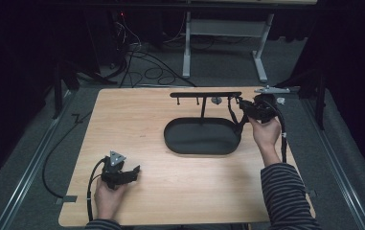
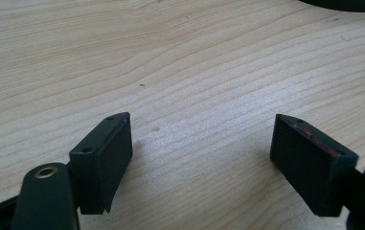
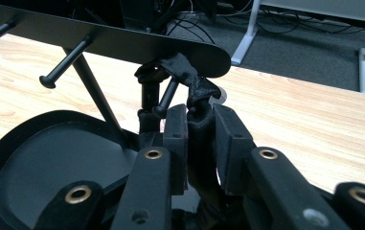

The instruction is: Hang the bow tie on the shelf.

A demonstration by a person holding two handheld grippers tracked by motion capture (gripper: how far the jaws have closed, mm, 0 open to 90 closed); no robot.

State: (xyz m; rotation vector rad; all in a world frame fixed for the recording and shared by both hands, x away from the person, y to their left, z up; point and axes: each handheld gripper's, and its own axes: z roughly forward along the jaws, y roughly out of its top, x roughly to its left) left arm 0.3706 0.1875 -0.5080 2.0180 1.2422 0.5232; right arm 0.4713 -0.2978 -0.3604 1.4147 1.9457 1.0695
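Right gripper, far right of the table, jaws clamped on a black strap. Strap runs up from between the jaws and loops over the end peg under the rack's crossbar; a length also hangs toward the tray in the high view. Rack post rises from the oval black tray, just left of this gripper. Other pegs along the bar bare; one small grey item hangs mid-bar, too small to identify. Left gripper, near-left table, well apart from the rack: jaws wide, nothing between them, low over bare wood.
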